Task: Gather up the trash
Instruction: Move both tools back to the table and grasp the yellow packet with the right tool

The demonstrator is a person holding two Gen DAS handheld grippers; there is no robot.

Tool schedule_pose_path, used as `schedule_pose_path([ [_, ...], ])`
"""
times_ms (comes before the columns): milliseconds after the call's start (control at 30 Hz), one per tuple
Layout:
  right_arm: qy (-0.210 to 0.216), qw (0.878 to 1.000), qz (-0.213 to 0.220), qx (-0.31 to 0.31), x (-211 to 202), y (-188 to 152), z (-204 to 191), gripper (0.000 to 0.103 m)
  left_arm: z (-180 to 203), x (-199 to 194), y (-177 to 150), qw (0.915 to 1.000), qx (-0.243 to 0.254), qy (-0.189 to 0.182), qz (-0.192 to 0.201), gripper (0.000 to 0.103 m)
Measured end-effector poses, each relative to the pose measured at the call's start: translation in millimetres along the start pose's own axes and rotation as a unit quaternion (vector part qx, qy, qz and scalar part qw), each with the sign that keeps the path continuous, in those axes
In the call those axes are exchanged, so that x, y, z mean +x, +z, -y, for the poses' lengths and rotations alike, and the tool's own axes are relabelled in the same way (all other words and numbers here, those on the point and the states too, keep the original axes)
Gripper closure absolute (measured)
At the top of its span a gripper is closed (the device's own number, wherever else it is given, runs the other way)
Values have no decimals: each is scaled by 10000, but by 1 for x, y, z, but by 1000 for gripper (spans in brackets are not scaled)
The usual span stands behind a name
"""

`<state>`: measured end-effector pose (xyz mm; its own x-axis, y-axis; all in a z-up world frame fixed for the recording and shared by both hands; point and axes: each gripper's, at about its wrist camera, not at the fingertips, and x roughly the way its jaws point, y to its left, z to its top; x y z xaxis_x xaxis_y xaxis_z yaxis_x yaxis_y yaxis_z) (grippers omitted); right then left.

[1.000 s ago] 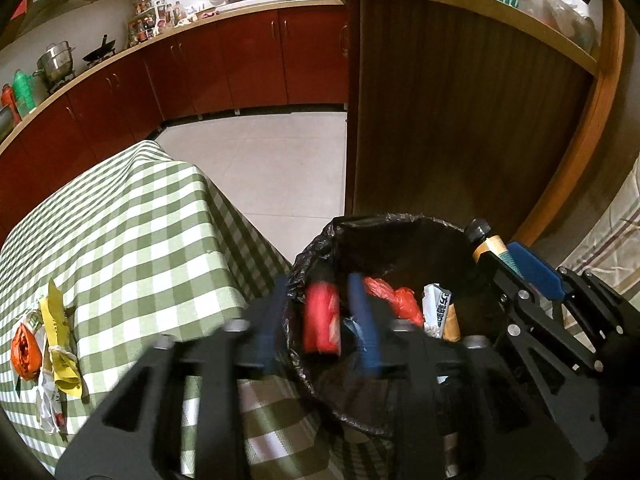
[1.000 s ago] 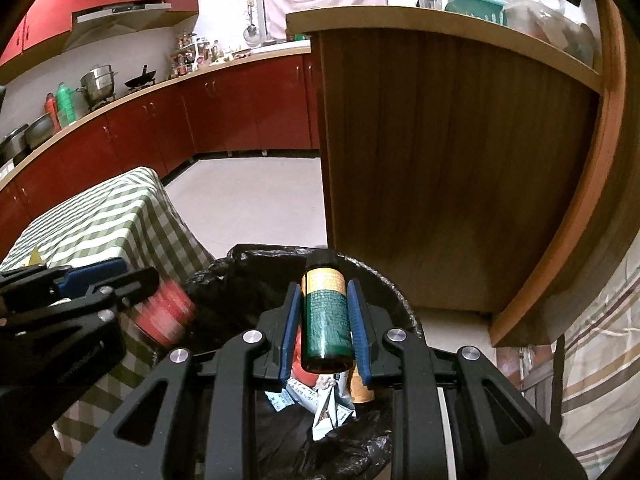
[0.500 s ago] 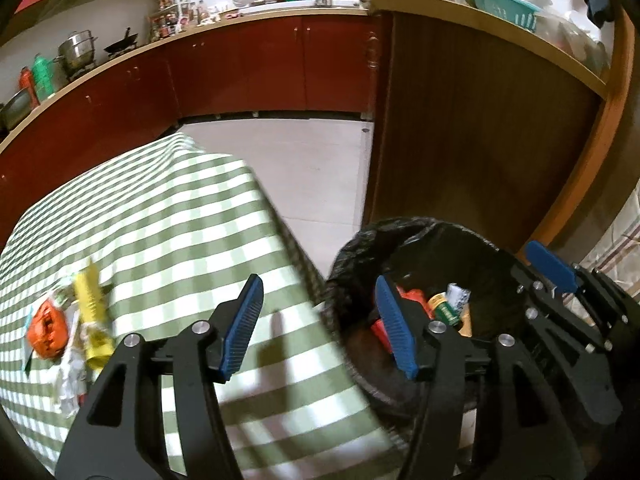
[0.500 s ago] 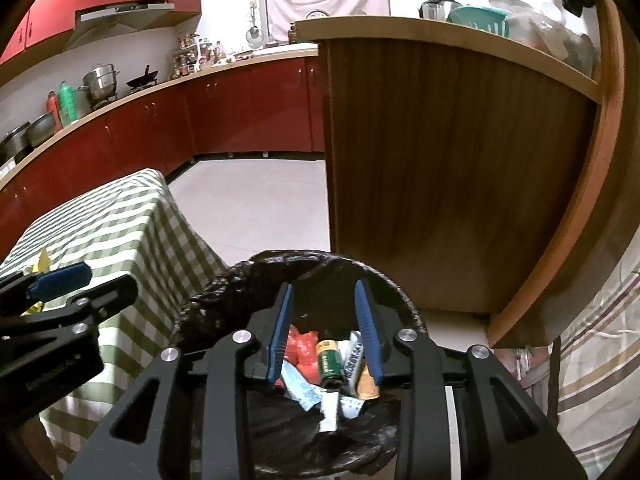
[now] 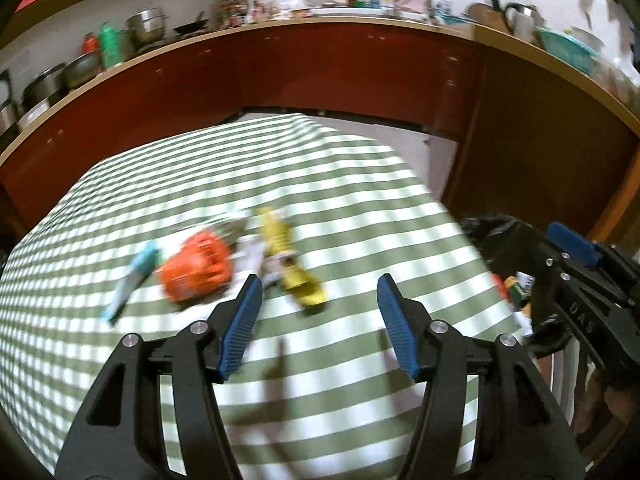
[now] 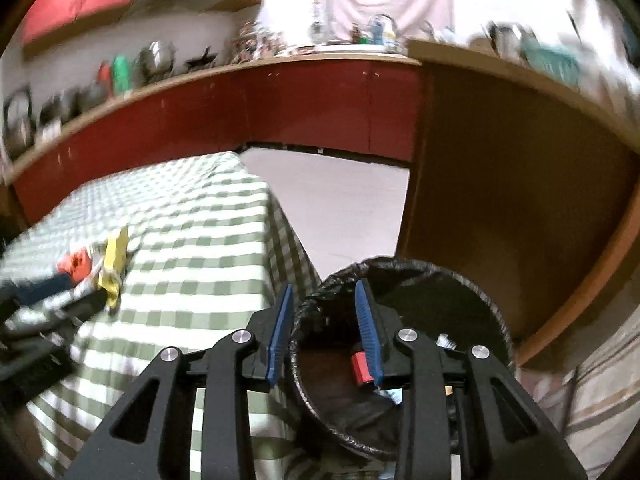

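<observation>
The job looks partly done. The bin [image 6: 404,320], lined with a black bag, stands on the floor just off the table's right edge and already holds some rubbish: a red can [image 6: 362,368] shows inside it in the right wrist view, and a few small packets [image 5: 520,286] show over its rim in the left wrist view. What is left lies in a loose cluster on the green checked tablecloth [image 5: 360,220], toward the table's middle: a crumpled orange wrapper [image 5: 196,266], a yellow wrapper [image 5: 292,260] just beside it, a pale blue-green strip [image 5: 132,280] on the other side of the orange one, and some whitish scraps between them, too blurred to name. The left gripper [image 5: 318,320] is over the table with its jaws wide apart and nothing in them, pointed at that cluster. The right gripper [image 6: 322,328] hangs over the bin's near rim, jaws also apart and empty. By my reading, at least three or four pieces remain to be picked up and dropped in.
</observation>
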<state>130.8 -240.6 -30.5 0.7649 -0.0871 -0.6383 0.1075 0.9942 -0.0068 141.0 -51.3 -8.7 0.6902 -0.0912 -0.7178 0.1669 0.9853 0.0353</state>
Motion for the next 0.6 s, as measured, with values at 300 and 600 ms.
schedule_pose_path([
  [300, 516, 9986, 95, -104, -8, 14, -48, 70, -80, -14, -17, 9974, -558, 445, -4, 44],
  [600, 851, 9953, -40, -457, 1, 14, -106, 70, -137, -23, -31, 9927, -942, 751, -33, 44],
])
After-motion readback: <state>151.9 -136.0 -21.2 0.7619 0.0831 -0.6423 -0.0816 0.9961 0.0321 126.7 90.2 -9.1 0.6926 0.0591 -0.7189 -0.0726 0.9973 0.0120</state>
